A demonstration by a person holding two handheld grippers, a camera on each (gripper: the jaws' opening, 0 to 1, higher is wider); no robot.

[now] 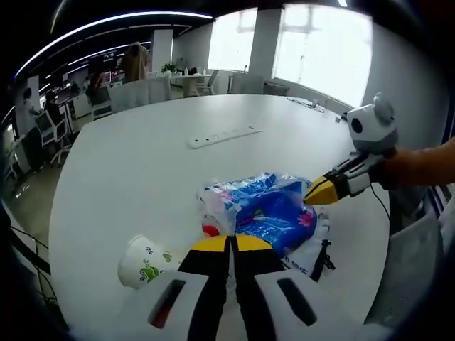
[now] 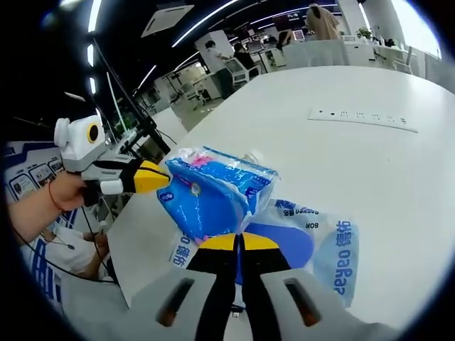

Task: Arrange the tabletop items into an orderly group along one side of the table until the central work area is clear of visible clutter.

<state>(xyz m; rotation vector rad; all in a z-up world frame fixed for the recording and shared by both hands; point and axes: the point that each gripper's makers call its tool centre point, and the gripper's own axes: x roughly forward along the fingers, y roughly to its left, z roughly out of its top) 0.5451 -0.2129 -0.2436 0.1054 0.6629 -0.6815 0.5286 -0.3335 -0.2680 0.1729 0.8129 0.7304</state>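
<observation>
White round surface (image 1: 142,163) in an open office, power strip (image 1: 224,136) lying mid-surface. Blue tissue pack (image 1: 274,209) sits near the surface edge on a flat blue-white bag (image 2: 334,256). Paper cup (image 1: 146,261) lies tipped on its side beside the pack. Left gripper (image 1: 232,245) fingers clenched together, tips at the pack's edge; can't tell if they pinch any wrapper. Right gripper (image 2: 239,243) fingers also pressed together, tips against the pack's plastic.
</observation>
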